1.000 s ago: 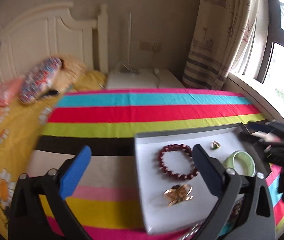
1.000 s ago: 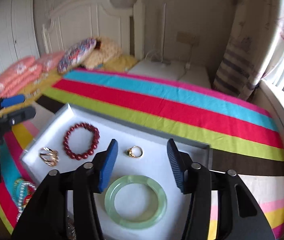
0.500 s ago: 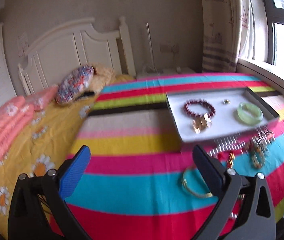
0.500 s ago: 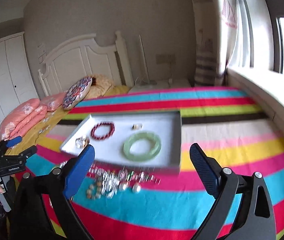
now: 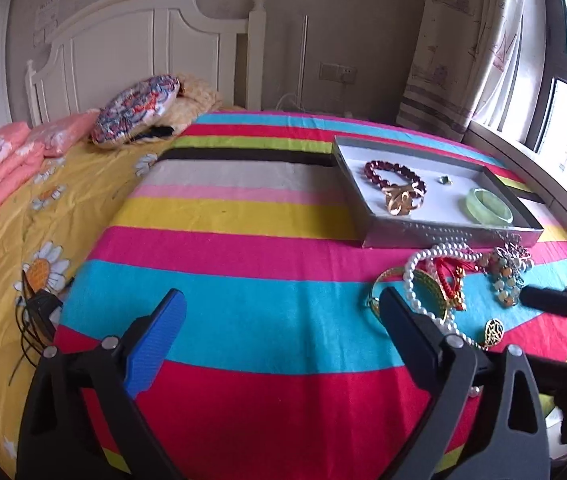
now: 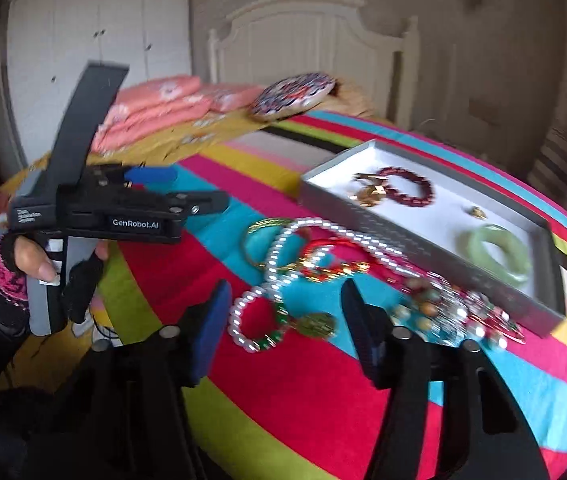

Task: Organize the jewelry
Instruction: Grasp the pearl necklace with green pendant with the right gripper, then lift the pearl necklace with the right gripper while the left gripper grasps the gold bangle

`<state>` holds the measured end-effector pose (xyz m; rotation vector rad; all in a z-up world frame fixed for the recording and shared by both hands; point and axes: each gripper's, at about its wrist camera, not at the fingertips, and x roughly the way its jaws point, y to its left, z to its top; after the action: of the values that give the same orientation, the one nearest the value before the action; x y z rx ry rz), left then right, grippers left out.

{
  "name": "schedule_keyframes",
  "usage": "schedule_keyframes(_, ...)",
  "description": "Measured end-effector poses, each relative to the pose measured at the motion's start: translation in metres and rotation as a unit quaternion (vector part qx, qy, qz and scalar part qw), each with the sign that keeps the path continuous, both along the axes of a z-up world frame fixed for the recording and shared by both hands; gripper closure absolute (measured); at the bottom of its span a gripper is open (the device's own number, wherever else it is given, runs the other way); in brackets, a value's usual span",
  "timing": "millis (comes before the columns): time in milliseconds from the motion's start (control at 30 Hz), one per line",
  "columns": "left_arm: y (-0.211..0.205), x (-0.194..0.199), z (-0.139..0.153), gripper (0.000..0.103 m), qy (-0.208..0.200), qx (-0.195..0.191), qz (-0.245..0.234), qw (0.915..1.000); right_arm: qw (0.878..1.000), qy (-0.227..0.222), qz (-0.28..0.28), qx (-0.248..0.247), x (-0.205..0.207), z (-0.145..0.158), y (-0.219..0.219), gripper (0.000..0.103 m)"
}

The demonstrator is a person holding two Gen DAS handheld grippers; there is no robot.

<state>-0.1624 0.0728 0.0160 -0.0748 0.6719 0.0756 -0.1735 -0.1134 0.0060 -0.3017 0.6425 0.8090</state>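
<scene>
on the bed, tray [image 5: 379, 216] holds four pieces; tangled pile [image 6: 323, 272] remains. left gripper [image 5: 279, 320] fingers wide apart, right gripper [image 6: 283, 312] fingers just closing partway, both empty.

The right gripper [image 6: 283, 312] hangs over a striped bedspread [image 6: 303, 392], its jaws part-way apart after just closing in, nothing pressed between them. Past the tips lies a tangle of jewelry: a pearl necklace [image 6: 279, 260], a red and gold bangle [image 6: 327, 260], a gold pendant [image 6: 317, 325]. Beyond it a grey tray [image 6: 483, 280] holds a dark red bead bracelet [image 6: 409, 190], a gold brooch [image 6: 369, 194], a small ring [image 6: 477, 212] and a green jade bangle [image 6: 497, 254]. At left, a gloved hand [image 6: 31, 260] grips the left gripper [image 6: 187, 188], jaws wide.
</scene>
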Motion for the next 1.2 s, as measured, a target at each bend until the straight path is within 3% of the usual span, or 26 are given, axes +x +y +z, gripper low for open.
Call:
schedule_keyframes(100, -0.004, -0.008, 0.005, 0.022, -0.015, 0.013, -0.011, 0.9997, 1.000, 0.027, 0.009, -0.009, 0.012, -0.006, 0.017, 0.068)
schedule_keyframes(233, -0.006, -0.017, 0.008, 0.024, -0.029, 0.032, -0.021, 0.9988, 0.999, 0.049, 0.006, -0.022, 0.021, -0.009, 0.025, 0.077)
schedule_keyframes(500, -0.011, -0.027, 0.003, 0.024, -0.025, 0.025, -0.043, 0.9985, 0.997, 0.072, 0.010, -0.040, 0.033, -0.015, 0.031, 0.080)
schedule_keyframes(633, -0.014, -0.028, -0.001, 0.024, -0.020, 0.017, -0.046, 0.9986, 0.994, 0.109, 0.022, -0.007, 0.044, -0.017, 0.028, 0.093)
schedule_keyframes(733, -0.011, -0.028, -0.002, 0.024, -0.014, 0.007, -0.042, 0.9990, 0.995, 0.101, 0.012, 0.026, 0.042, -0.010, 0.015, 0.093)
schedule_keyframes(867, -0.011, -0.027, -0.003, 0.024, -0.010, 0.003, -0.042, 0.9991, 0.989, 0.100, 0.001, 0.112, 0.045, 0.009, -0.013, 0.093)
schedule_keyframes(1033, -0.021, -0.022, -0.003, 0.024, -0.004, -0.002, -0.059, 0.9983, 0.979, 0.064, -0.034, 0.190, 0.048, 0.044, -0.047, 0.093)
schedule_keyframes(1200, -0.029, -0.008, -0.007, 0.024, 0.018, -0.026, -0.082, 0.9962, 0.974, 0.027, -0.072, 0.215, 0.044, 0.064, -0.080, 0.093)
